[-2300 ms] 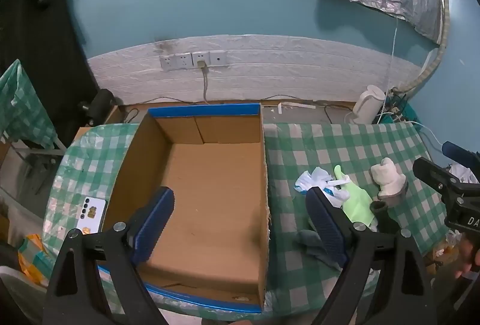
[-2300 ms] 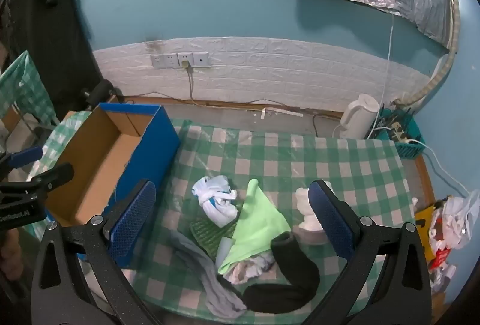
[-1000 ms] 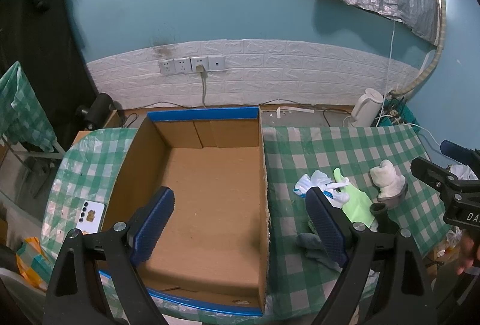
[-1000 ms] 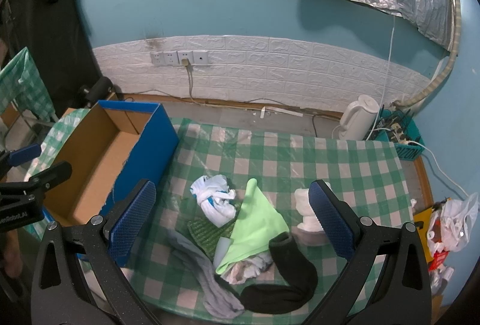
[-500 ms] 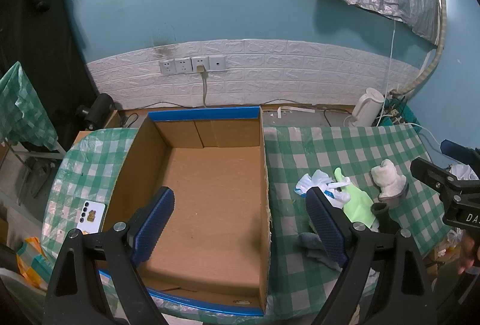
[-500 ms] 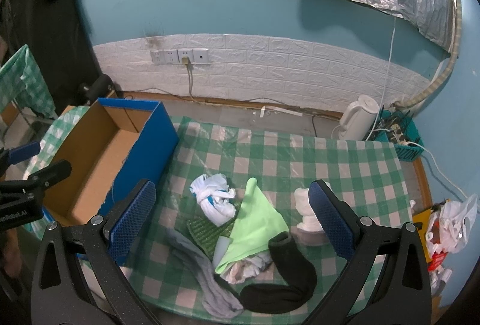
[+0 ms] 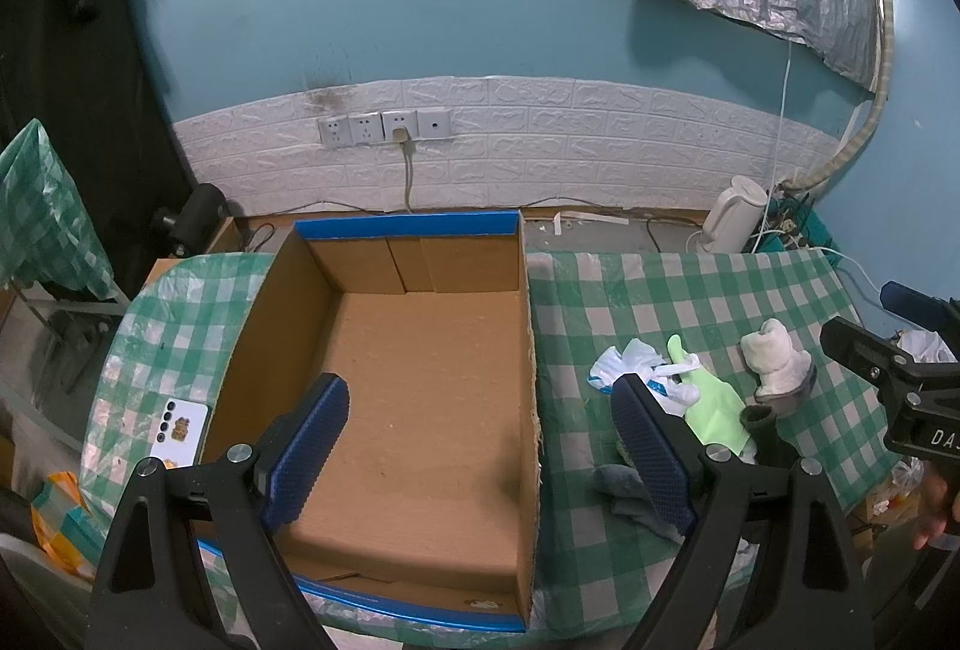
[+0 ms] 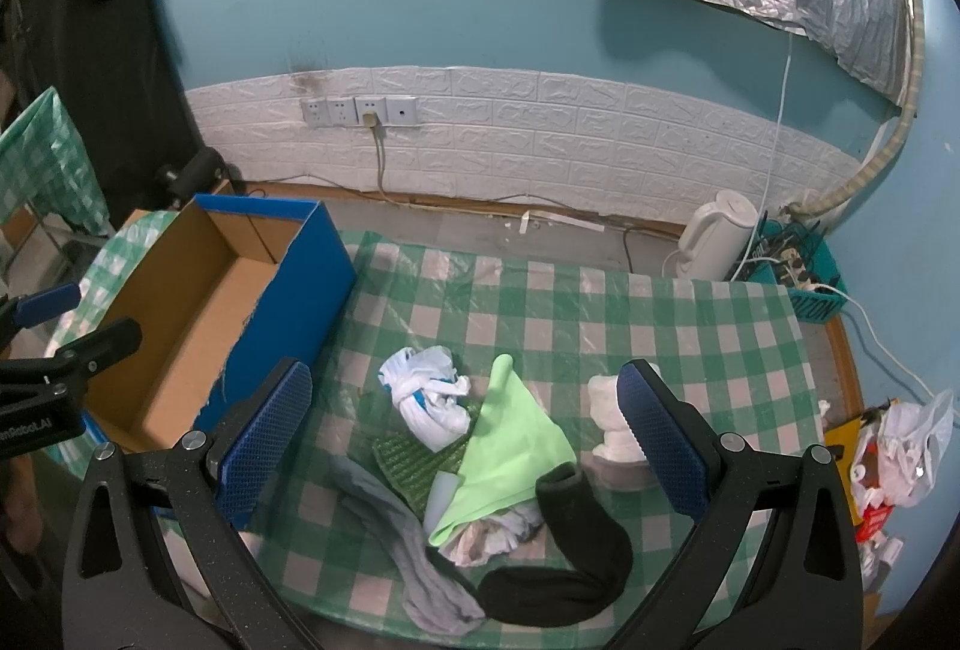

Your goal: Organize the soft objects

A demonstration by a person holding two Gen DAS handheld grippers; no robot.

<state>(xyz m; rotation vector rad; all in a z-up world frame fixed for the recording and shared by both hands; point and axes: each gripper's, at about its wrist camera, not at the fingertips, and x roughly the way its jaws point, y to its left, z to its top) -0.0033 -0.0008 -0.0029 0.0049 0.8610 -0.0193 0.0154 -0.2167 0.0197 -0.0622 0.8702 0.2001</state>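
An open cardboard box (image 7: 414, 350) with blue edges sits on the left of the checked table, also seen as the box (image 8: 198, 314). Beside it lies a heap of soft things: a white knotted cloth (image 8: 429, 392), a light green cloth (image 8: 510, 446), a dark green mesh piece (image 8: 408, 470), a grey sock (image 8: 414, 560), a black sock (image 8: 570, 554) and a white rolled sock (image 8: 612, 428). My left gripper (image 7: 474, 452) hovers open above the box floor, holding nothing. My right gripper (image 8: 468, 440) hangs open above the heap, apart from it.
A phone (image 7: 180, 428) lies on the table left of the box. A white kettle (image 8: 714, 236) and a teal basket of cables (image 8: 798, 284) stand on the floor behind. Wall sockets (image 8: 360, 110) and a plugged cable are on the far wall. A plastic bag (image 8: 900, 446) lies at right.
Both grippers shifted only slightly; the views barely drift. Nothing has been gripped or moved.
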